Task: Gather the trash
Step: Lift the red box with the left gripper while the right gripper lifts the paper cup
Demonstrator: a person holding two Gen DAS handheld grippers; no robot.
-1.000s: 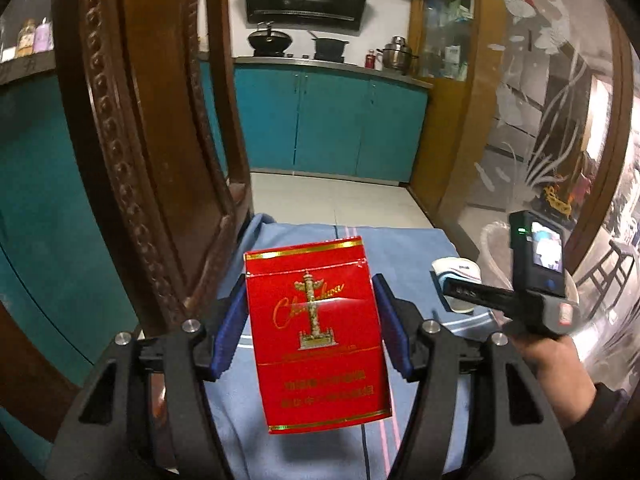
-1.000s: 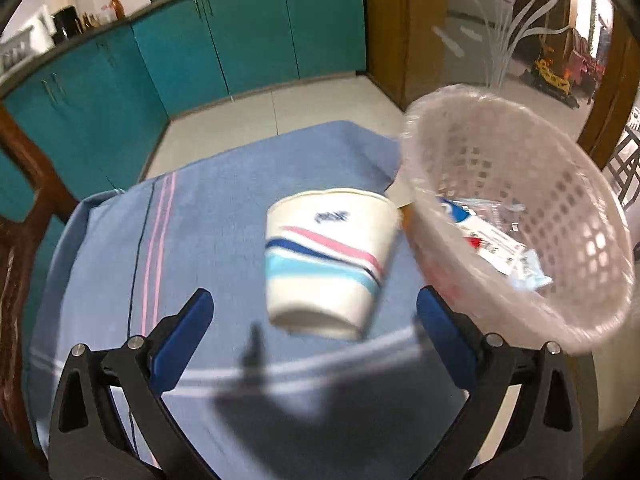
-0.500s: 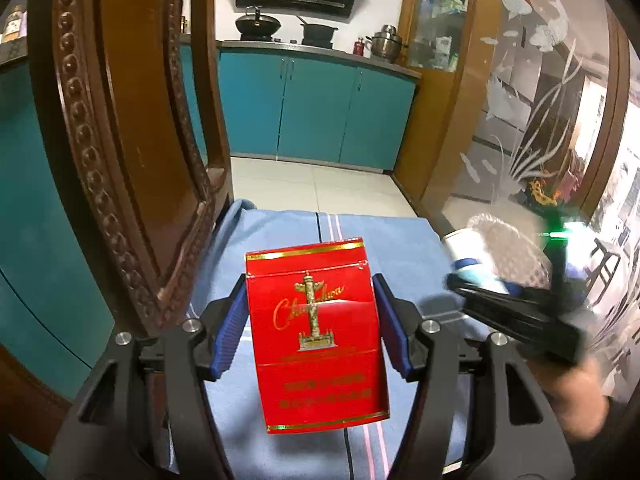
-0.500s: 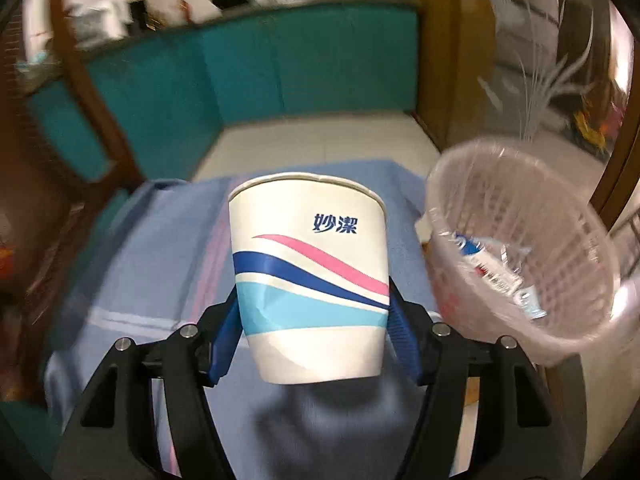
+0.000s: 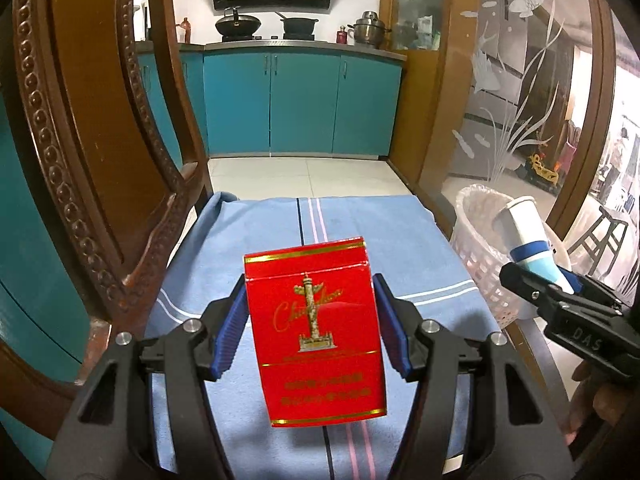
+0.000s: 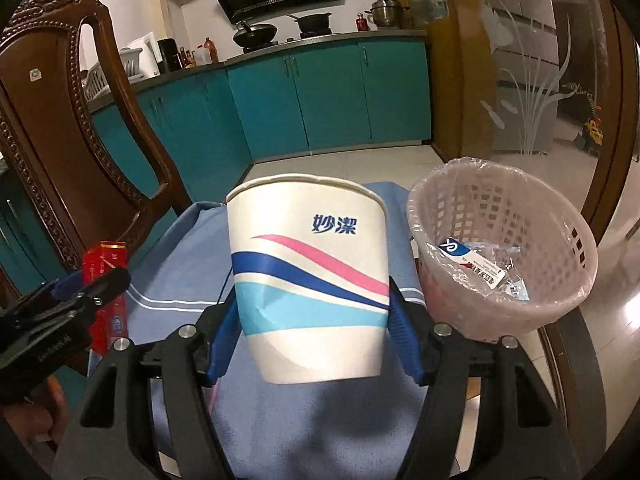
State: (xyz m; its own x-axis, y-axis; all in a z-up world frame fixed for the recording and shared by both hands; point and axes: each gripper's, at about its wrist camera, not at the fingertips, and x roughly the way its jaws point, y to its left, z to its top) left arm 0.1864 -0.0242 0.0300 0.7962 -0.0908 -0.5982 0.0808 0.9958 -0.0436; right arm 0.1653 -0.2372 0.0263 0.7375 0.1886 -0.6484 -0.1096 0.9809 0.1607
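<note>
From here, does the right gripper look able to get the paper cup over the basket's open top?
Probably yes. The right gripper holds the paper cup up off the cloth, the basket stands just beside it, and nothing lies between them.

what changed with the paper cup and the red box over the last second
The right gripper has just closed on the white paper cup with blue and pink stripes, taken it off the blue cloth and lifted it beside the pink lined plastic basket. The left gripper stays clamped on the red cardboard cigarette box; the wrappers in the basket lie unchanged.
</note>
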